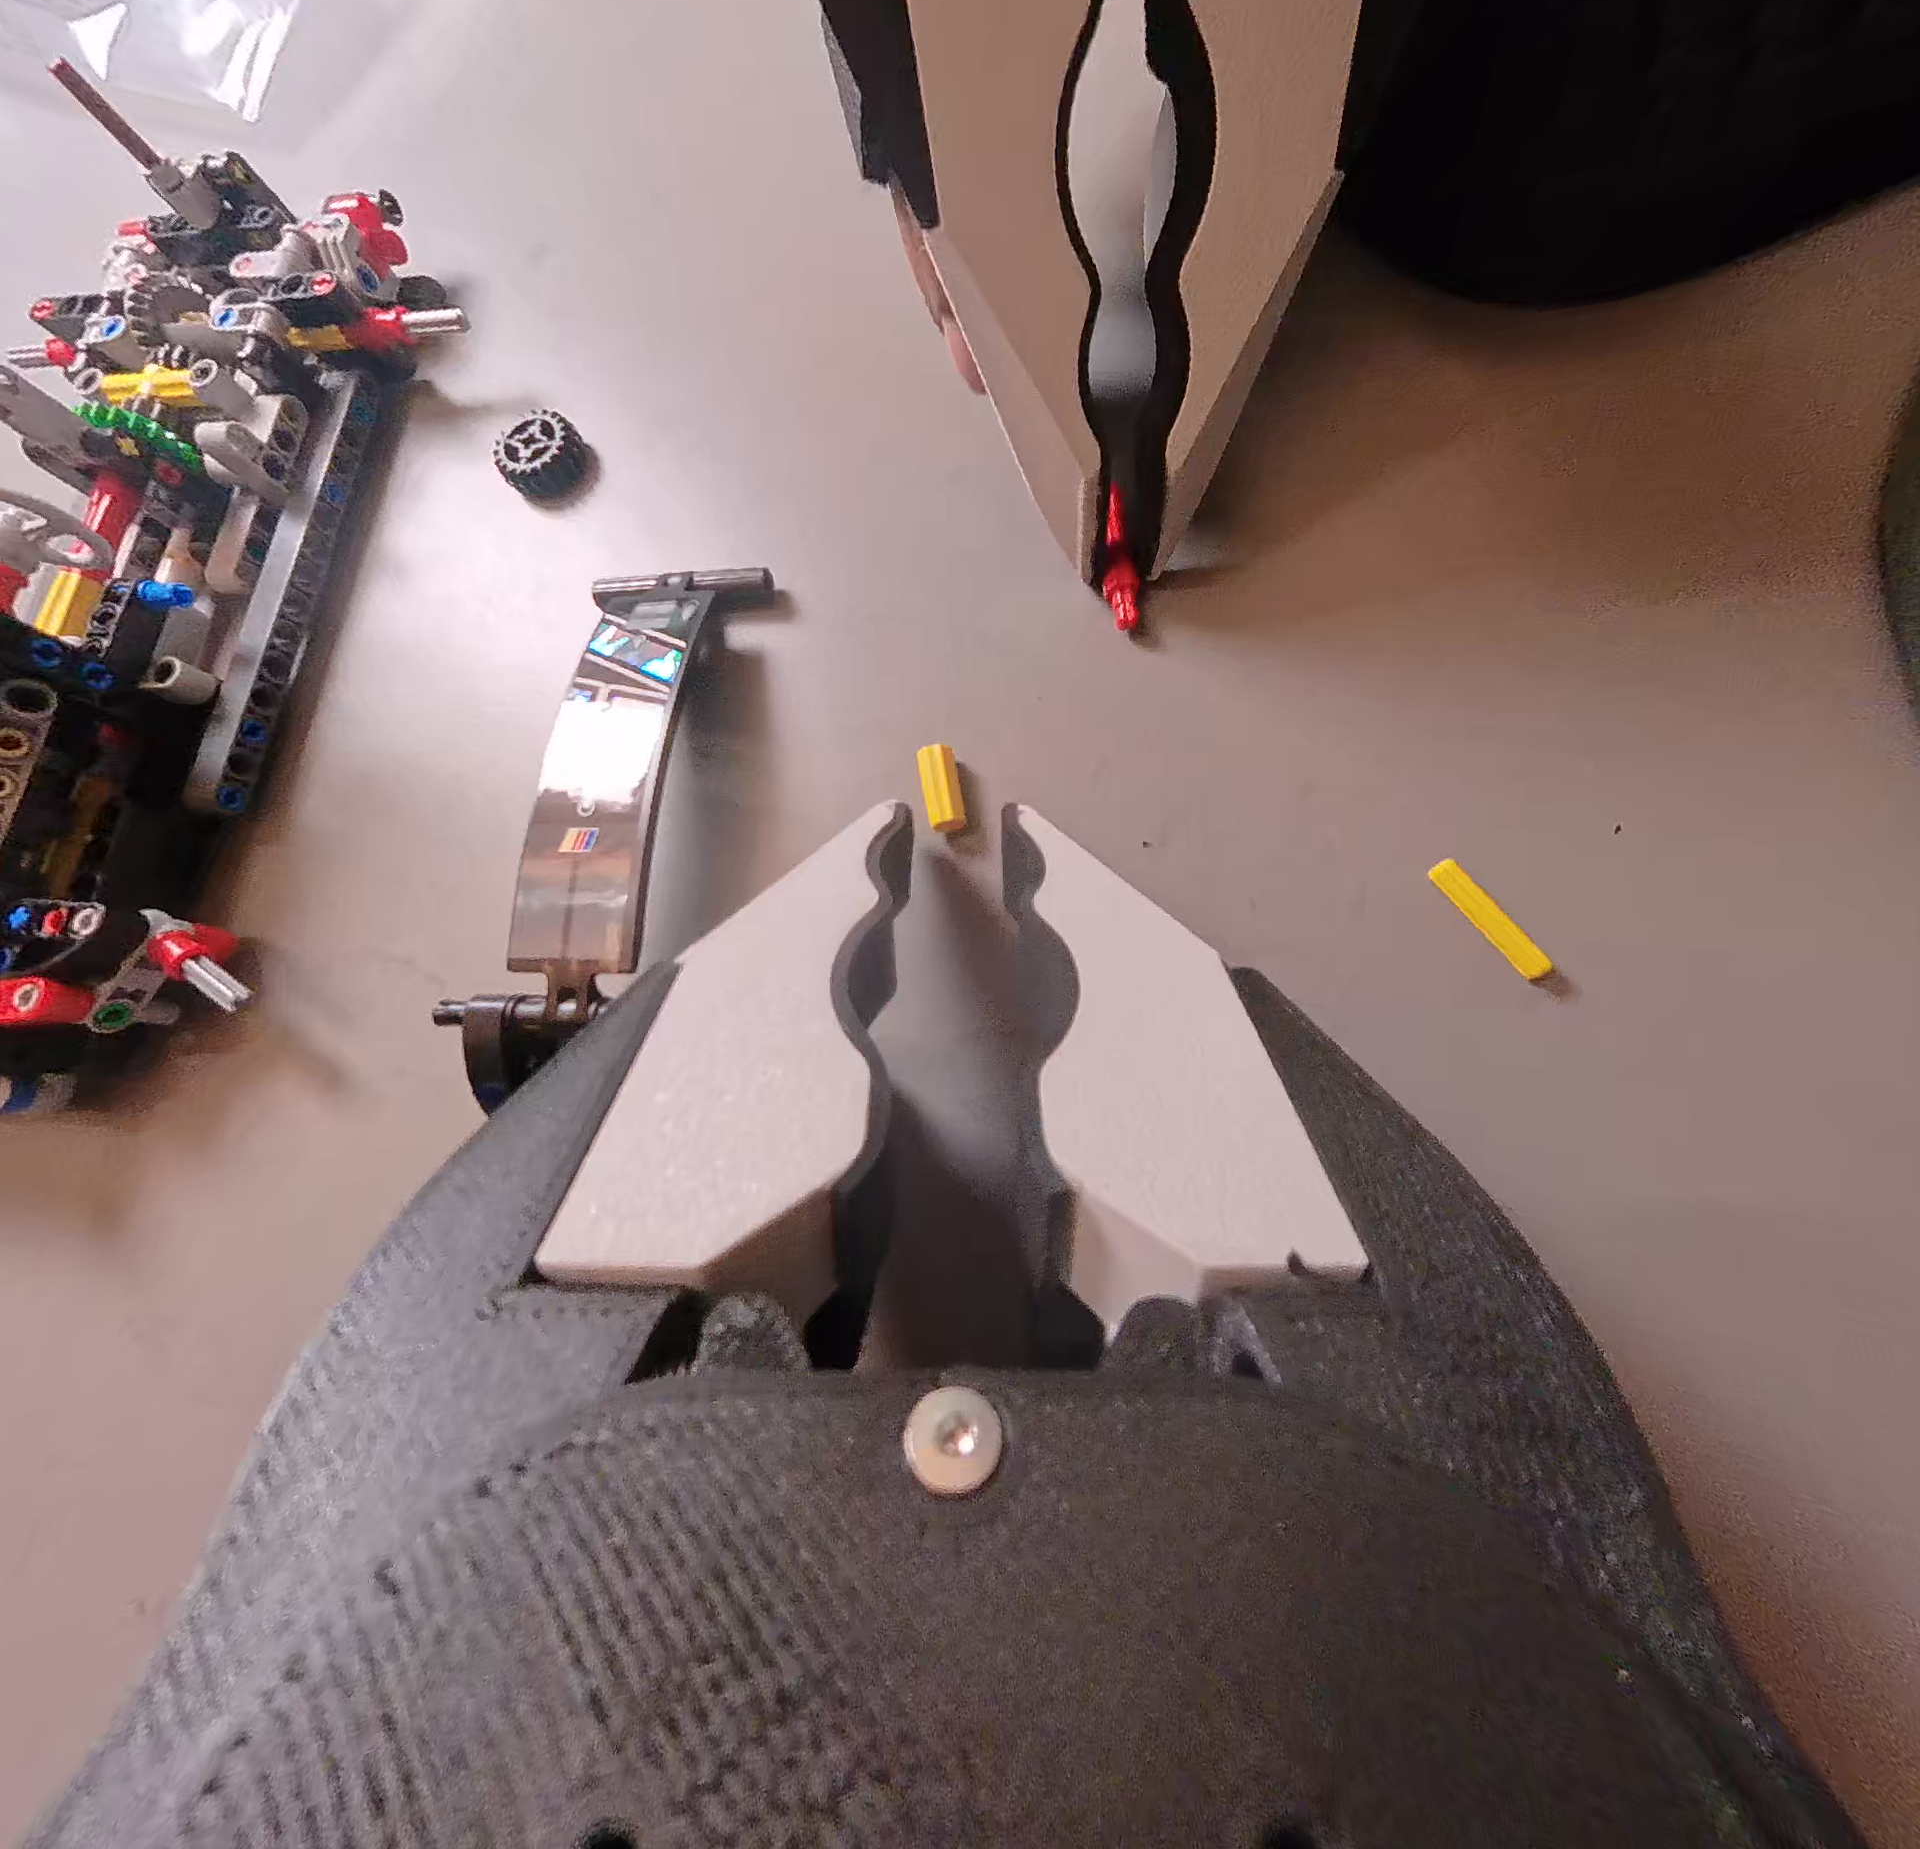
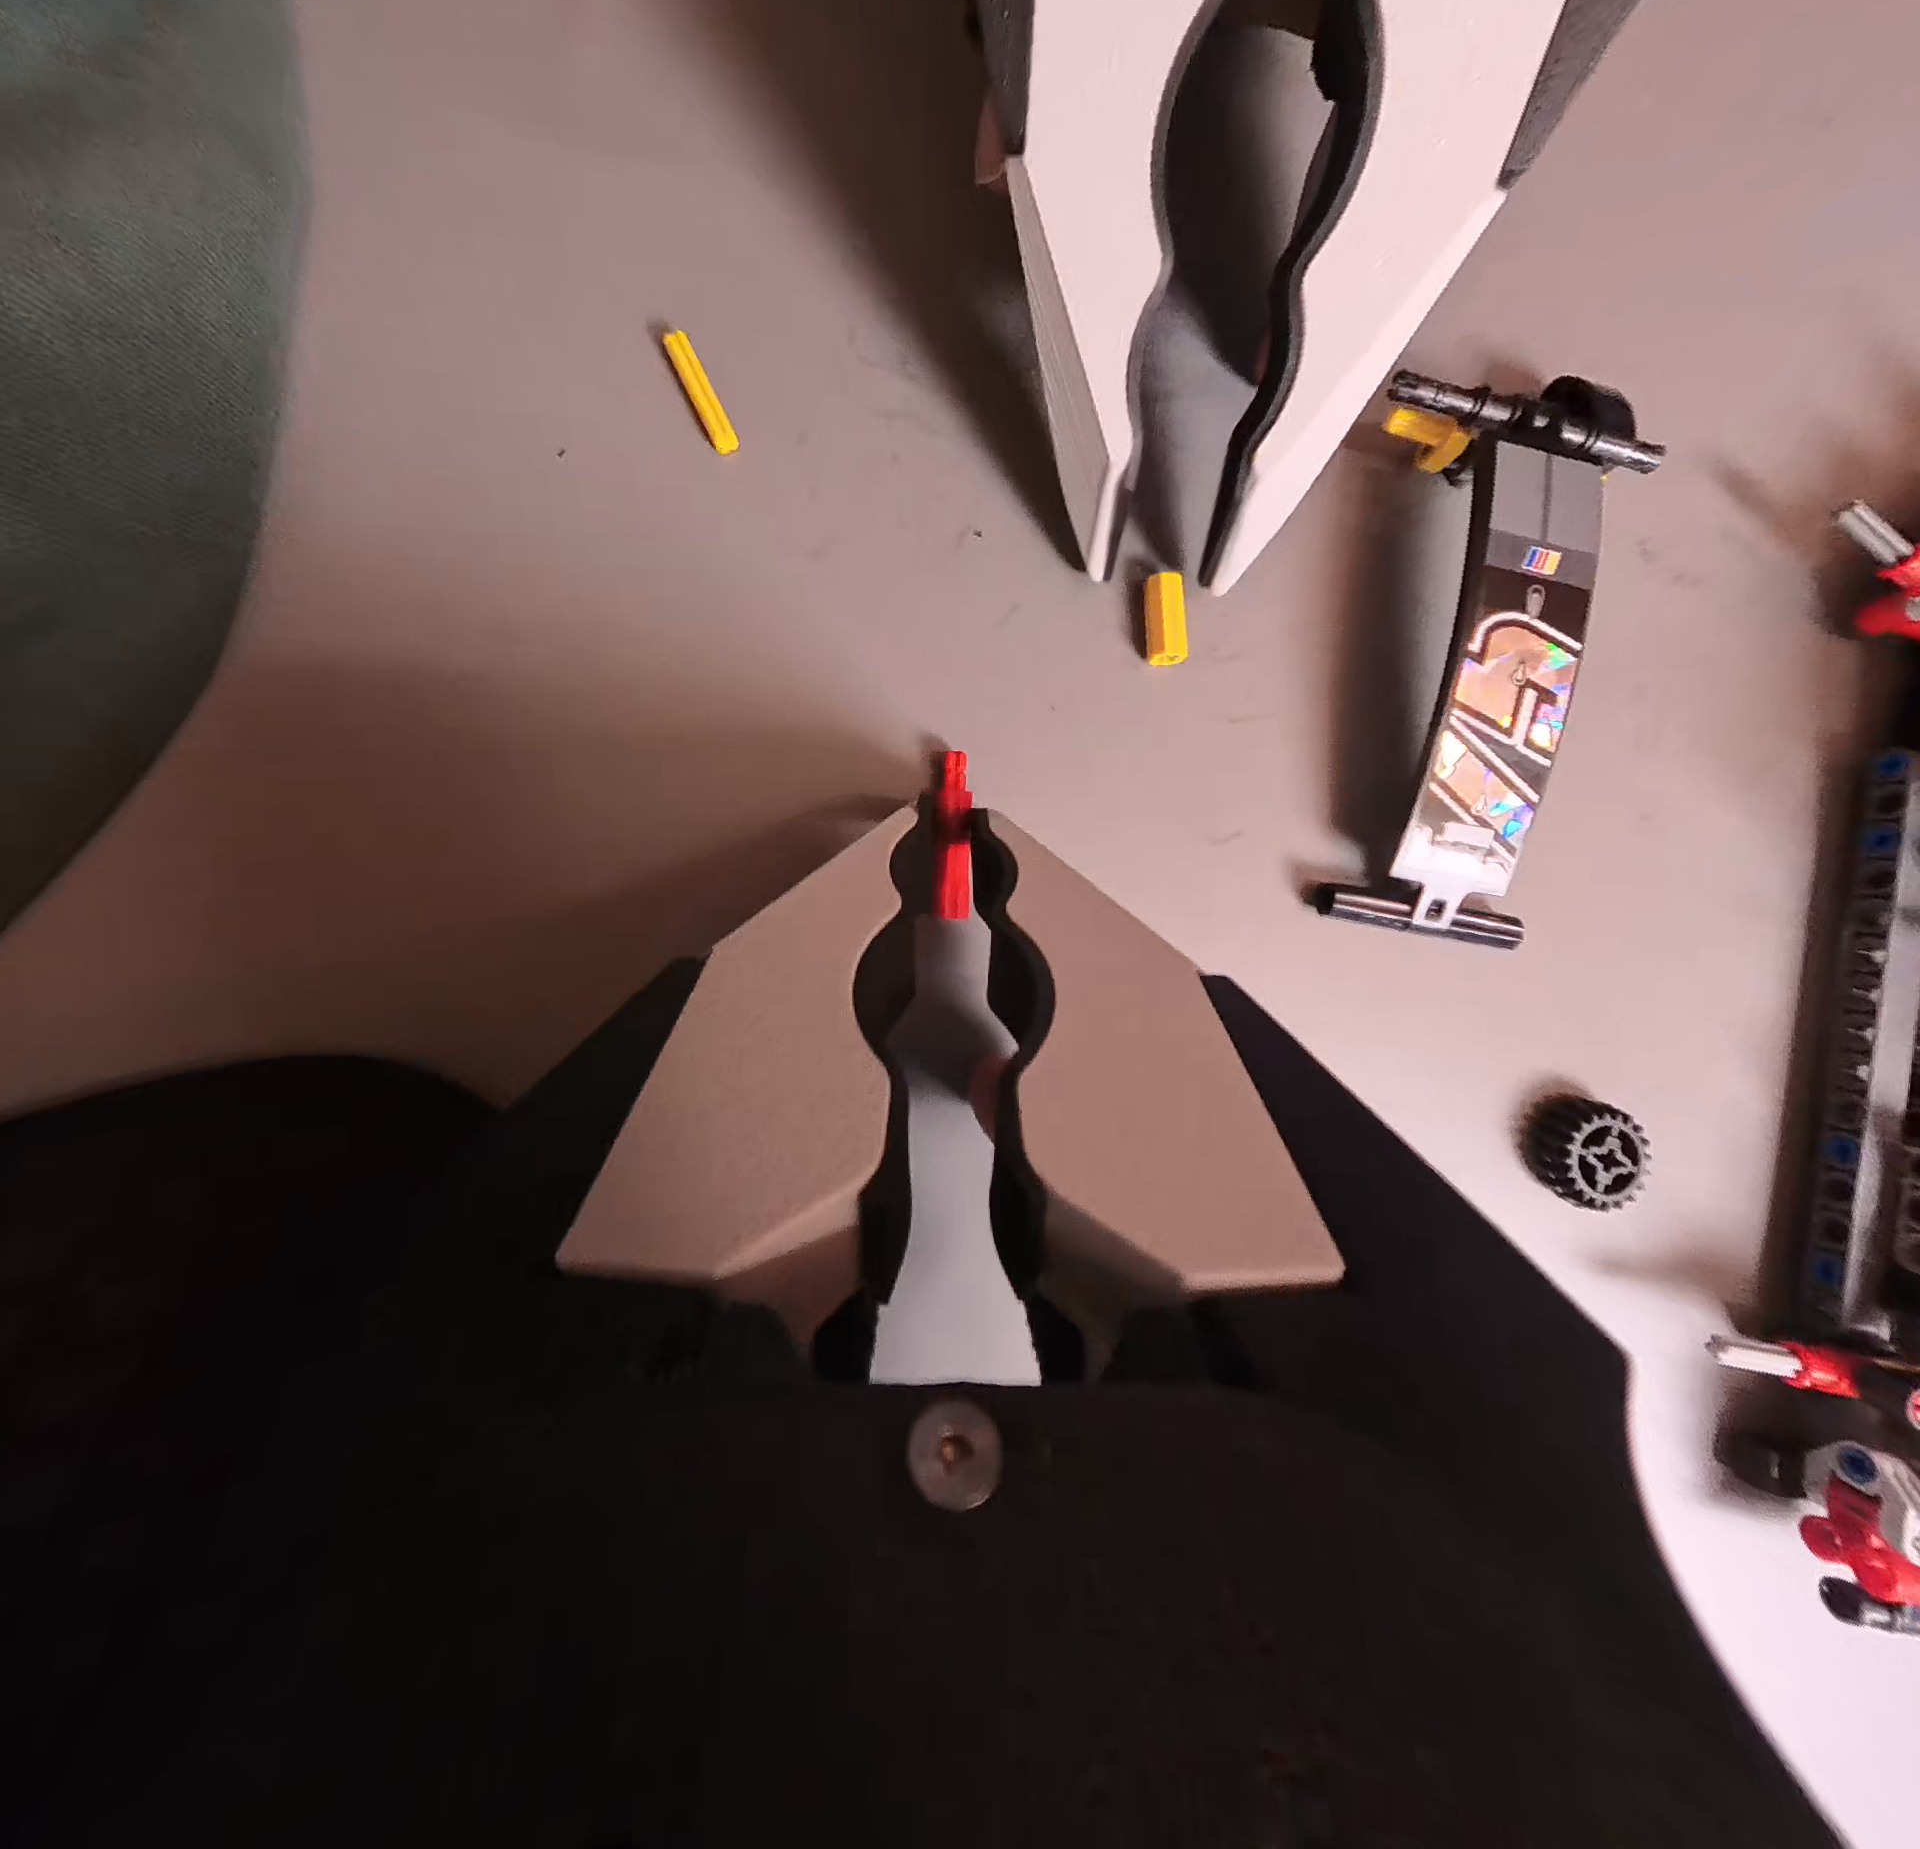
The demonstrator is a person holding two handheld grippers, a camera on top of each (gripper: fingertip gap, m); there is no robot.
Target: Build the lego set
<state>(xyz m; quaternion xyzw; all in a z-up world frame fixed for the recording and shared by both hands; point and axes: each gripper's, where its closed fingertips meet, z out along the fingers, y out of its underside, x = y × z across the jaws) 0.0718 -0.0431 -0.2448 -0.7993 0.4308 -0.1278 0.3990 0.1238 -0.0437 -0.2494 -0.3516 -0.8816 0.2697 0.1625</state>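
Observation:
My left gripper (image 1: 958, 814) is open, its tips on either side of the near end of a short yellow connector (image 1: 941, 787) that lies on the table. The same gripper (image 2: 1153, 578) and connector (image 2: 1165, 618) show in the right wrist view. My right gripper (image 2: 953, 814) is shut on a small red pin (image 2: 952, 833), whose tip sticks out past the fingertips. In the left wrist view the right gripper (image 1: 1124, 568) holds the red pin (image 1: 1119, 568) tip-down near the table.
A long yellow axle (image 1: 1489, 919) lies at the right. A curved shiny panel with black pins (image 1: 601, 802), a black gear (image 1: 538, 452) and the partly built multicoloured model (image 1: 156, 511) are at the left. A clear plastic bag (image 1: 135, 2) lies far left. The gap from one gripper's tips to the other's is roughly 6 centimetres. It is some 8 centimetres from my left tips to the long yellow axle (image 1: 1489, 919). The right camera catches it too, in the right wrist view (image 2: 703, 378).

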